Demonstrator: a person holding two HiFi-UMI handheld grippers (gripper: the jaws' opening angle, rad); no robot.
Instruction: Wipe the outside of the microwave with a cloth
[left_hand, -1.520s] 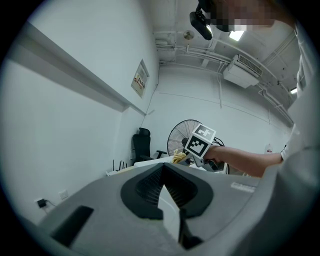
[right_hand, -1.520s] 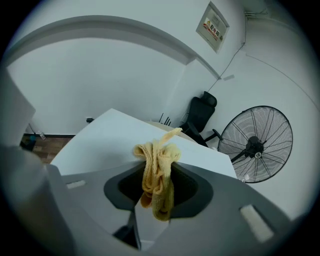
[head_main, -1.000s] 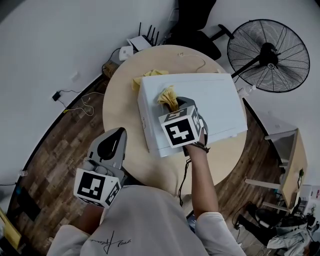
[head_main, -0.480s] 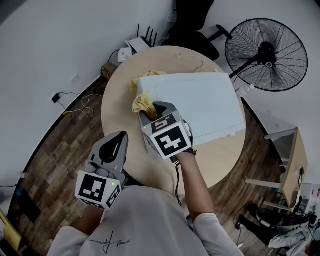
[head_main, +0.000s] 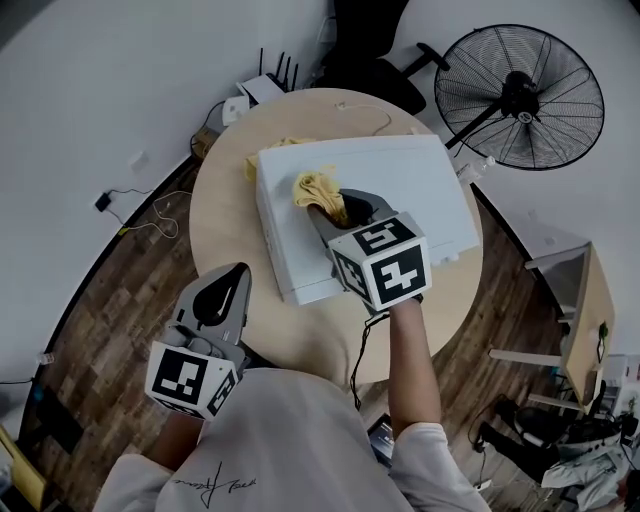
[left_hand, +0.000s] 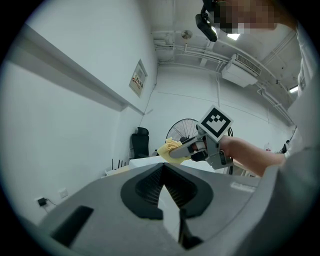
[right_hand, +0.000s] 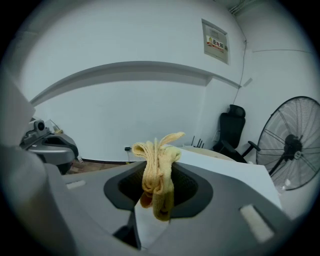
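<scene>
Your left gripper hangs off the tabletop edge, fingers pinched together on nothing, well apart from the microwave. The right gripper is way nearer: fingers clamped on the yellow cloth at the top panel's left end, and the panel's long axis runs rightward toward the fan.

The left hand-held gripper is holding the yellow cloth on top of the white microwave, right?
No, the right hand-held gripper holds the yellow cloth on top of the white microwave. The right gripper view shows it pinched between the jaws.
</scene>
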